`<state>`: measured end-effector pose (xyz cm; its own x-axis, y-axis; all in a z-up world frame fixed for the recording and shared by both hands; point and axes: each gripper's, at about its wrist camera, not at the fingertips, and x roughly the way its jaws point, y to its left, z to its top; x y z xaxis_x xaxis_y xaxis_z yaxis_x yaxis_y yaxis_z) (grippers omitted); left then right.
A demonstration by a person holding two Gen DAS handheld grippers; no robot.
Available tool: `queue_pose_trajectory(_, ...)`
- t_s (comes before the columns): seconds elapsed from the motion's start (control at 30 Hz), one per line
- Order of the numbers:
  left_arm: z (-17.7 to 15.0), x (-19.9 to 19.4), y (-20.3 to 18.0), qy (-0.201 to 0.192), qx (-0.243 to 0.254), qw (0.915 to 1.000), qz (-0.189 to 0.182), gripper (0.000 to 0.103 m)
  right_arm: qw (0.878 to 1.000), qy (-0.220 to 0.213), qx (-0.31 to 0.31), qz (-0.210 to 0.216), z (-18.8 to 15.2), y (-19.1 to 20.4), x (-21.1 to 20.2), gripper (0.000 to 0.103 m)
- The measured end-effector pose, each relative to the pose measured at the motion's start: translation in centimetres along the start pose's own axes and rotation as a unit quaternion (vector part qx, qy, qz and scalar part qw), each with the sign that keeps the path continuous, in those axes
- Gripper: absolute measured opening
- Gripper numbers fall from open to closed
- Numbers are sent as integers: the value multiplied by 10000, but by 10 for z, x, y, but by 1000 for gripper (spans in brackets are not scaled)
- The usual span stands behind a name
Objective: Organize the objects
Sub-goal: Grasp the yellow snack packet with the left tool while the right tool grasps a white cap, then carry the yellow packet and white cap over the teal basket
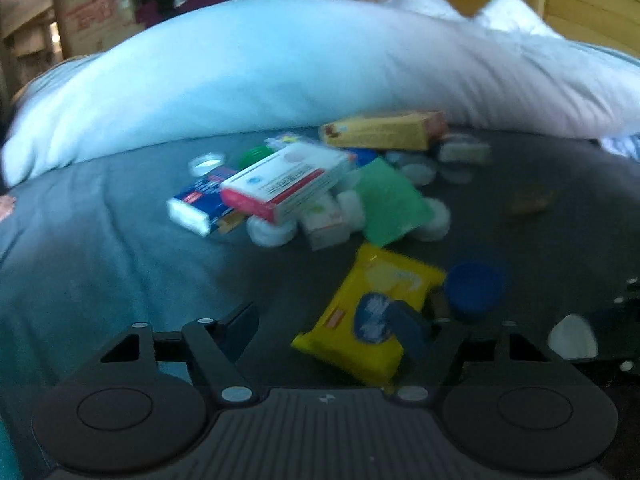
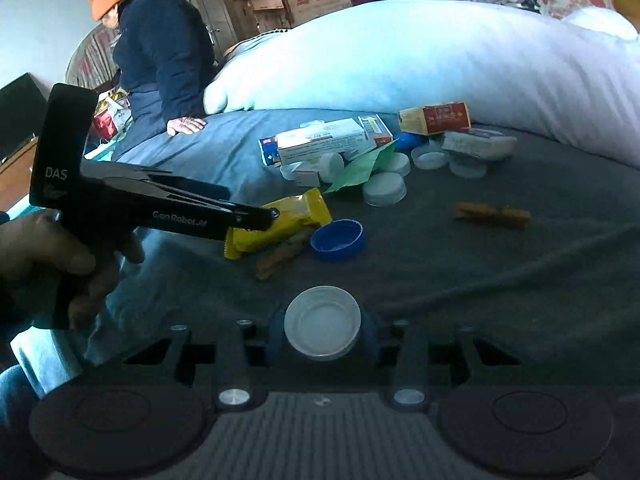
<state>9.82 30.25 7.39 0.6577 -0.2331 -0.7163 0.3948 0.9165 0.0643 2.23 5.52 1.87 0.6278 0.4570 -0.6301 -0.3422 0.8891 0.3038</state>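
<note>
Right hand-held gripper [image 2: 322, 338]: clamped on a white cap [image 2: 322, 323], low over the bed [image 2: 520, 280].
Left hand-held gripper [image 1: 328, 326]: fingers spread wide, one touching the yellow packet [image 1: 372, 312].
Beside packet: blue cap [image 2: 338, 240].

Right tool [image 2: 322, 334] clamps a white cap [image 2: 322, 322] above the grey blanket [image 2: 500, 280].
</note>
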Motion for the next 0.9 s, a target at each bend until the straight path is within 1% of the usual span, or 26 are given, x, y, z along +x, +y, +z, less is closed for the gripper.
queue_pose_trajectory(0.07,3,3,-5,14,192,9998,-65,72,10000,-8,53,40,-1,-3,1,43)
queue_pose_trajectory(0.13,5,7,-7,83,252,9995,-156,73,9999,-18,88,60,0,-3,3,43)
queue_pose_trajectory(0.2,4,13,-8,191,323,9990,-236,72,9999,-28,136,81,0,-4,4,43)
queue_pose_trajectory(0.23,4,14,-9,259,360,9986,-289,68,9998,-34,162,92,0,-4,5,43)
queue_pose_trajectory(0.3,3,16,-10,311,384,9981,-378,65,9998,-46,177,103,-1,-4,5,43)
queue_pose_trajectory(0.47,2,23,-13,266,238,9983,-460,62,9997,-117,184,114,1,-5,5,43)
queue_pose_trajectory(0.53,-1,23,-18,224,233,9989,-347,54,9997,-137,155,95,1,-3,4,43)
queue_pose_trajectory(0.57,-1,21,-19,209,182,9991,-319,53,9998,-152,134,80,2,-2,3,43)
queue_pose_trajectory(0.73,-7,3,-14,124,-472,9987,-143,52,9995,-303,86,6,7,2,-7,43)
queue_pose_trajectory(0.83,-2,-27,-6,-170,-862,9961,6,52,9991,-424,2,-8,13,8,-17,43)
queue_pose_trajectory(0.9,6,-56,0,-463,-1118,9924,206,52,9985,-546,-68,-1,23,14,-25,43)
